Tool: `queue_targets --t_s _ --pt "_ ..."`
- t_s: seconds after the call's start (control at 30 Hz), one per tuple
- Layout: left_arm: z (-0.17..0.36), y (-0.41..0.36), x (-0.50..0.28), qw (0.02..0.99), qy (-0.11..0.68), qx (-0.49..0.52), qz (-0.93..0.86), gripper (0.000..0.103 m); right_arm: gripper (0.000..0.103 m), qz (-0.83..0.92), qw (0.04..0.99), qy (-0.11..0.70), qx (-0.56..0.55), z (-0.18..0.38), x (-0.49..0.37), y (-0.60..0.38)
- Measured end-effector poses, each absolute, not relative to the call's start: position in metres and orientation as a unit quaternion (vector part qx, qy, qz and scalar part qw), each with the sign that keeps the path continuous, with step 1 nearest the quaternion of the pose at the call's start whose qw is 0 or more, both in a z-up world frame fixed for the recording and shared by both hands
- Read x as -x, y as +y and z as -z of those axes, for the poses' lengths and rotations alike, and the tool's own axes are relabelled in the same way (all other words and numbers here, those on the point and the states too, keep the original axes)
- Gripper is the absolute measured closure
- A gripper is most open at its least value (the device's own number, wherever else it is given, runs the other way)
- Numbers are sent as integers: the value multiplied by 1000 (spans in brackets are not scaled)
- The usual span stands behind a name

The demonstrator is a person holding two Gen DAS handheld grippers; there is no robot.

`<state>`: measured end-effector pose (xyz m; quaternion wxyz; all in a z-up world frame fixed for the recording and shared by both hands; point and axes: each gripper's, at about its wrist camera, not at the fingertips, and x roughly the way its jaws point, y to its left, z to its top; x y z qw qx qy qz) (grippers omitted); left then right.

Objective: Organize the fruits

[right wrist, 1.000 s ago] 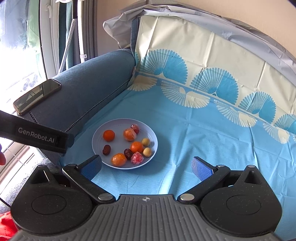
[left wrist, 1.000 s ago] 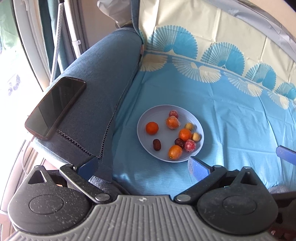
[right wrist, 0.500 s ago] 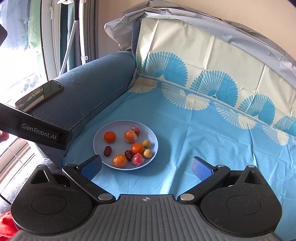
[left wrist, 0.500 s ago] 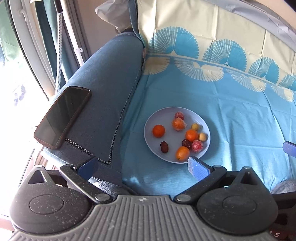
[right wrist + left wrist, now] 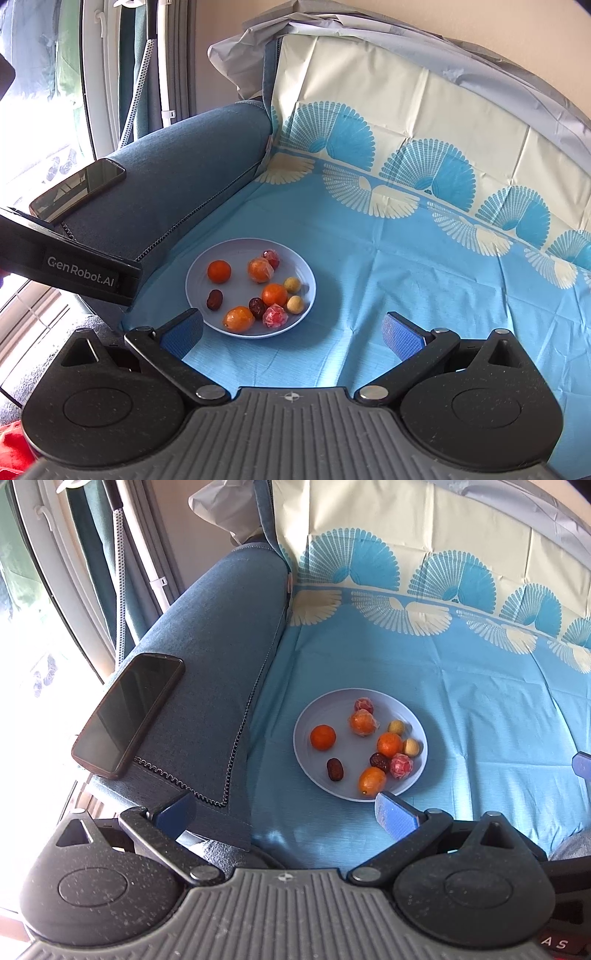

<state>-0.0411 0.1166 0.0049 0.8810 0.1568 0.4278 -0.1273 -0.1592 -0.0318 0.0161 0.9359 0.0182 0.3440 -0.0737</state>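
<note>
Plate, pale blue, round, holding small orange, red, yellow fruits

Right gripper cut off at frame edge (only blue tip shows).

smooth pale plate that looks like plastic, glossy black phone screen, matt woven denim-ish cloth on the sofa arm, thin creased sheet with a slight sheen, speckled matt black plastic on the left gripper, shiny crinkly wrap on the pink fruit
</note>
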Motion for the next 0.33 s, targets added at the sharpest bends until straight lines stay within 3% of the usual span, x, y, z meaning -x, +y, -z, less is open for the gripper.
queue_targets --t_s 0.33 --pt "-2 116 39 880 429 -161 125 0 1 73 935 347 -23 -15 158 -33"
